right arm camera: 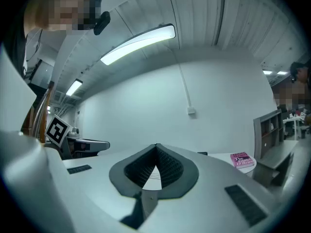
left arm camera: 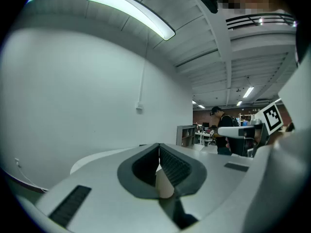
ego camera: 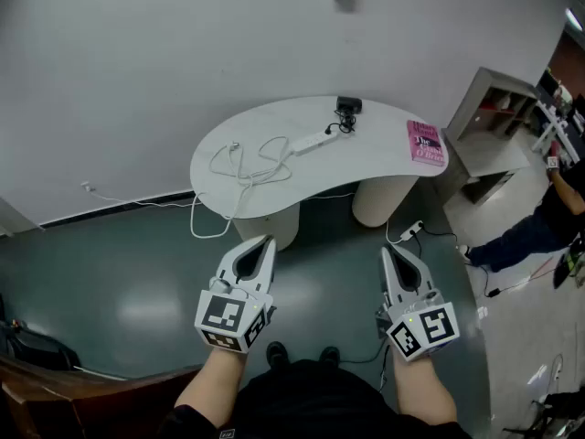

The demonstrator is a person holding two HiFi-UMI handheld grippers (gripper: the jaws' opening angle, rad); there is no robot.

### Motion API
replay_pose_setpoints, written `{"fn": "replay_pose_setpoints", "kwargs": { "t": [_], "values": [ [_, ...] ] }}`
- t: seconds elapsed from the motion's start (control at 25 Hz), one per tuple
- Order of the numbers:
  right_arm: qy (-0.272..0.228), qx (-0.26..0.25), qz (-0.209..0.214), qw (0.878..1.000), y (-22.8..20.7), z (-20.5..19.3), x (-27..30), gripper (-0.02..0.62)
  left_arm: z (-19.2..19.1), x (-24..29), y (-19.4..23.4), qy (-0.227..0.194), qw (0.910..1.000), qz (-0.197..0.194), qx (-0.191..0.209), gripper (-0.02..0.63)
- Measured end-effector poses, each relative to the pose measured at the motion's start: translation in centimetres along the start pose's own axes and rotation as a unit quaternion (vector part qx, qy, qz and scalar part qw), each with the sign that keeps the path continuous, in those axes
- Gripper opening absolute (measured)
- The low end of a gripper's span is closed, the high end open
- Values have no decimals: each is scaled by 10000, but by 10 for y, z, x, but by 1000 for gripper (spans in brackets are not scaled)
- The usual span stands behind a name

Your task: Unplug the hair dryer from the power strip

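Table [ego camera: 199,167]: white, kidney-shaped, against the wall
Cable [ego camera: 239,163]: white, loosely looped on the table's left part; limp
Left gripper [ego camera: 266,242]: tongs pressed together, nothing between; over the floor, well short of the table
Power strip [ego camera: 313,142]: white bar, mid-table; likely light, apt to slide or lift unless pinned
Hair dryer [ego camera: 347,108]: small black shape at the far edge, just beside the strip's right end; plug too small to make out; probably rigid, friction-seated; take the plug body, not the soft cord
Right gripper [ego camera: 388,251]: tongs pressed together, empty
Book [ego camera: 426,141]: pink, table's right end
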State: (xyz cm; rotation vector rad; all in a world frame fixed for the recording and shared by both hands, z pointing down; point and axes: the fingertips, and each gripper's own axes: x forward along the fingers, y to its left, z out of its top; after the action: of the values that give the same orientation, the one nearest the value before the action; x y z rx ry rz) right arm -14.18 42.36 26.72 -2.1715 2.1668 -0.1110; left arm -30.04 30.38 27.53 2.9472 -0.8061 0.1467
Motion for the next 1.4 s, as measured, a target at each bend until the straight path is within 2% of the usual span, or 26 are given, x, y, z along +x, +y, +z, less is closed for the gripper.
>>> {"fn": "replay_pose_setpoints", "kwargs": {
  "t": [0.32, 0.52, 0.96, 1.24, 1.4],
  "values": [
    [38, -21, -3, 10000, 14, -3, 8, 34, 3, -10, 20, -97, 9999, 75, 117, 12],
    [156, 123, 118, 9997, 41, -11, 22, 34, 1, -28, 44, -139, 9998, 105, 74, 12],
    [257, 416, 63, 9988, 88, -29, 48, 35, -17, -55, 92, -38, 10000, 33, -69, 12],
    [269, 548, 142, 9980, 82, -34, 66, 35, -23, -36, 99, 49, 10000, -52, -61, 13],
    [311, 628, 148, 9974, 61, -41, 75, 35, -28, -14, 95, 131, 9999, -55, -54, 13]
  ]
}}
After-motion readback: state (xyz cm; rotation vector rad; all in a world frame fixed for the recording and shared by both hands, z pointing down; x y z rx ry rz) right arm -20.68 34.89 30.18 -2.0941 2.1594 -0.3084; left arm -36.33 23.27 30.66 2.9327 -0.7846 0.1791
